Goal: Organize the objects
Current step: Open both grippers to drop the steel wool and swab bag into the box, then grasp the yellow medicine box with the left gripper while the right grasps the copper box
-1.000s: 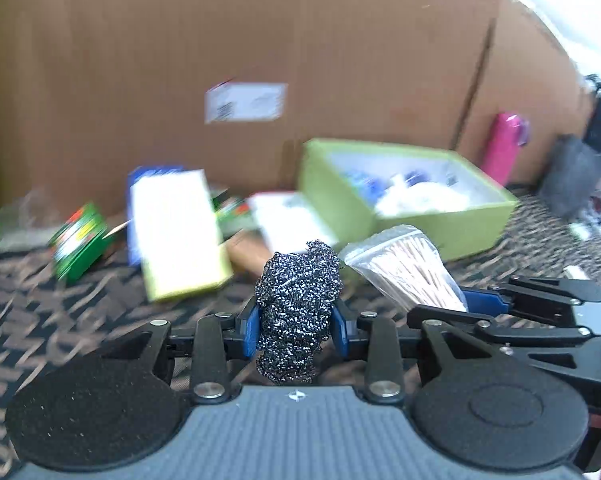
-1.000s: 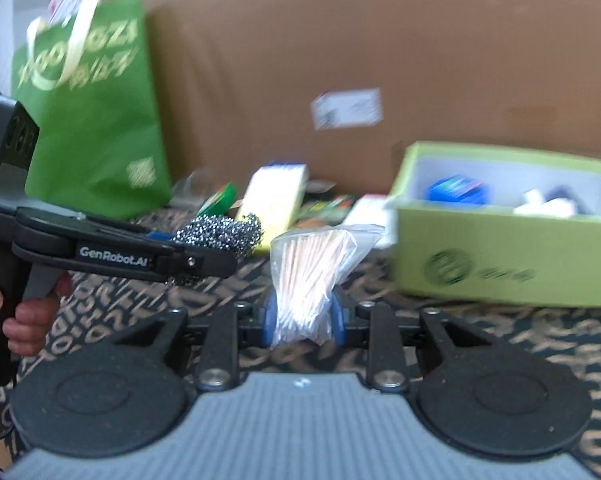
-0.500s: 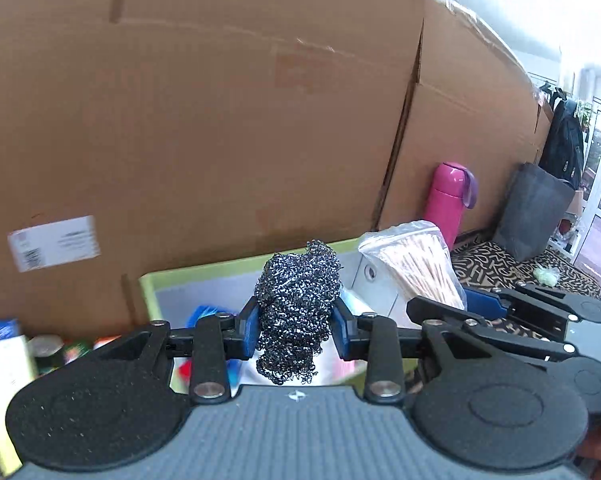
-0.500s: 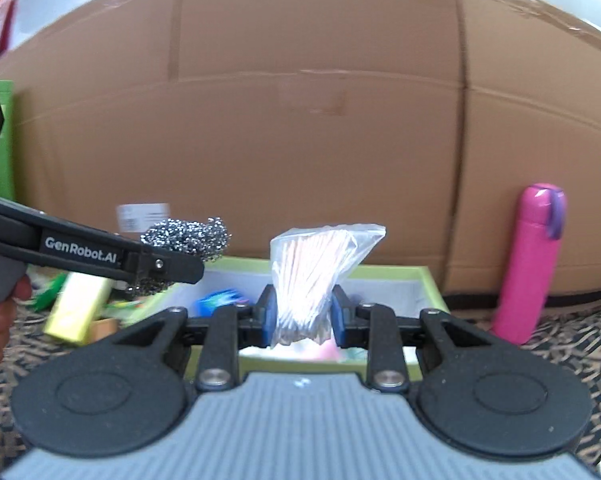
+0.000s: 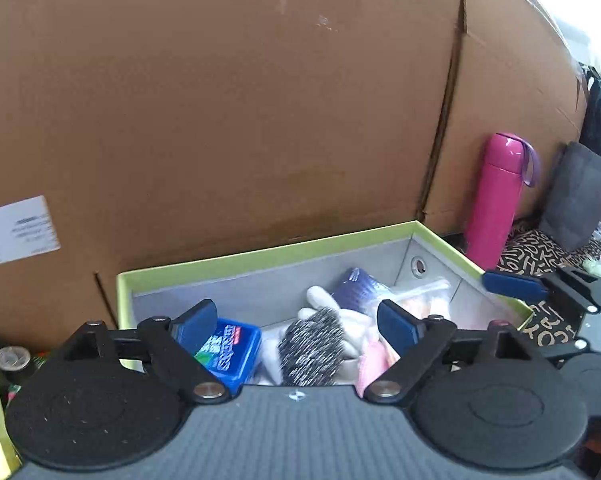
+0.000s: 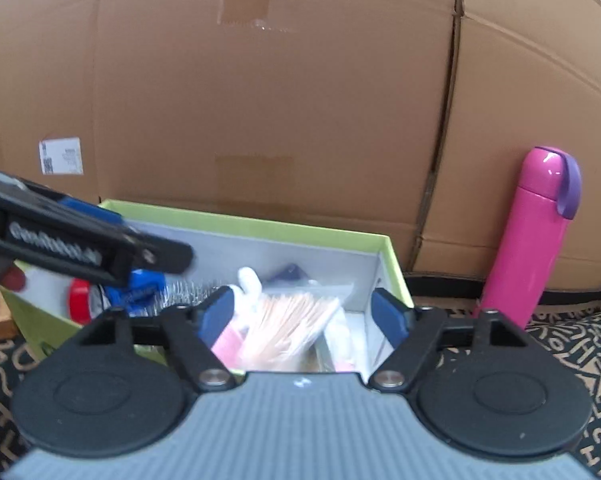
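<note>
Since the earlier frames both grippers have swung from the cluttered surface to above the green box, and each has let go of its load. The left gripper has its fingers spread and still opening; the steel-wool scourer, blurred, sits free between them inside the box, low in the frame's centre. The right gripper also has its fingers apart and widening, with the bag of cotton swabs loose between them in the box. A pink flask stands at right against the cardboard.
</note>
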Demonstrator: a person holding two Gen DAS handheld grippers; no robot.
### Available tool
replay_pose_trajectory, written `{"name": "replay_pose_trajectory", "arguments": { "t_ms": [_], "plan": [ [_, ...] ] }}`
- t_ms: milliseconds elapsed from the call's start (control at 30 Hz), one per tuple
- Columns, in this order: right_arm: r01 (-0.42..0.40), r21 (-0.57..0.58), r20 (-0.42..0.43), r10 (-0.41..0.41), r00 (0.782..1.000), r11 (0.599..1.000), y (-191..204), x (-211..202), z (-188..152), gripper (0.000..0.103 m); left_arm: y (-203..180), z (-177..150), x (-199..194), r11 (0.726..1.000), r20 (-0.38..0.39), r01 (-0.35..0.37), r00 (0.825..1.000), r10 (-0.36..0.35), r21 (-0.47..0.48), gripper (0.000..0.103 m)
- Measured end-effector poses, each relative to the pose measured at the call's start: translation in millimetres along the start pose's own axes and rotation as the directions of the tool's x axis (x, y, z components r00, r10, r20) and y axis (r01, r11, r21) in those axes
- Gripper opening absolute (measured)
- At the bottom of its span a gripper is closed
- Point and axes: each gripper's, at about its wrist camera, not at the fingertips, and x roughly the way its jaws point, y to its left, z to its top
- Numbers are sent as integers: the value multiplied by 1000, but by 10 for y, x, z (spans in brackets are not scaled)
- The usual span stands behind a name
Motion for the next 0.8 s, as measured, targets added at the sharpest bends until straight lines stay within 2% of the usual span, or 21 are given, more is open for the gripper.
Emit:
{"name": "replay_pose_trajectory", "arguments": {
  "t_ms": [67, 133, 200, 400, 533, 633, 800],
  "plan": [
    [0, 26, 3, -1, 1000, 1000, -49, -61, -16, 94, 42, -26, -54, 1000, -2, 4, 1000, -4, -11, 93],
    [-3, 54, 10, 3, 1000, 999, -91, -143, -10, 95, 66, -40, -125, 1000, -2, -2, 1000, 2, -17, 93],
    [-9, 78, 27, 7, 1000, 997, -76, -231, 47, 100, 66, -54, -237, 1000, 7, -7, 1000, 7, -20, 93],
    [-65, 100, 167, 48, 985, 993, 125, -750, 272, 103, 169, -134, -826, 997, 69, -21, 997, 25, -68, 93],
    [-126, 86, 228, 104, 968, 988, 337, -1040, 313, 103, 288, -265, -1176, 991, 105, -80, 990, 90, -103, 94],
    [-184, 46, 254, 166, 953, 982, 559, -1157, 252, 103, 453, -439, -1427, 984, 105, -137, 983, 149, -114, 94],
    [-274, 5, 208, 267, 941, 962, 977, -1190, 61, 103, 893, -776, -1601, 953, 41, -249, 965, 260, -173, 95]
  ]
}}
